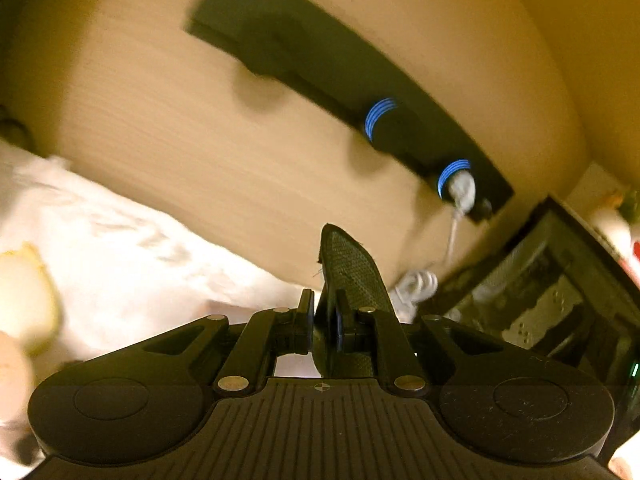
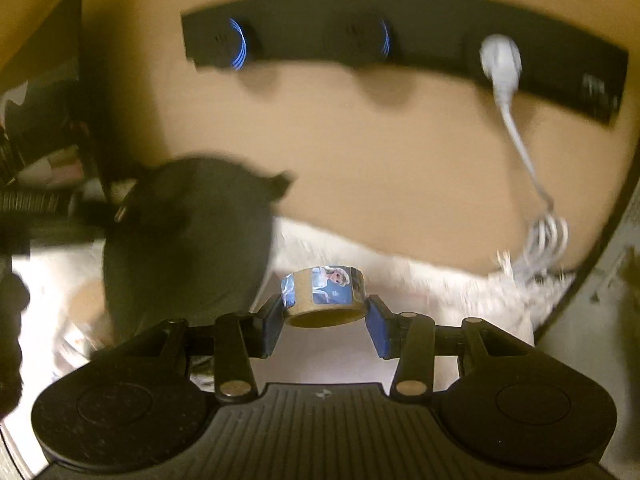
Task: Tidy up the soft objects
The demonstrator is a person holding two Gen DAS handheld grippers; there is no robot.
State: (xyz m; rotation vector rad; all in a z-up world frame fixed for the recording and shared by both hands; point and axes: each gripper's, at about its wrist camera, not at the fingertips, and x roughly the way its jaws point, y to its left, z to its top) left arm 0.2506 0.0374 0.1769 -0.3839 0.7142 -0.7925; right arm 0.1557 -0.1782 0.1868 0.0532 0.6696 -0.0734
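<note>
My left gripper [image 1: 325, 322] is shut on a dark mesh-textured soft item [image 1: 352, 276] that sticks up between its jaws. The same dark item [image 2: 188, 248] shows in the right wrist view as a rounded dark shape, held up at the left. My right gripper [image 2: 325, 312] is shut on a roll of tape [image 2: 324, 294] with a blue cartoon print, its blue pads [image 2: 378, 330] pressing on both sides. Both are held above a white fluffy cloth [image 1: 120, 248], which also shows in the right wrist view [image 2: 420, 280].
A black power strip [image 2: 420, 44] with blue-ringed sockets is fixed on the tan wall; it also shows in the left wrist view [image 1: 320, 68]. A white plug and coiled cable [image 2: 500, 60] hang from it. A dark cabinet [image 1: 560, 288] stands at right. A pale yellow object [image 1: 24, 296] lies at left.
</note>
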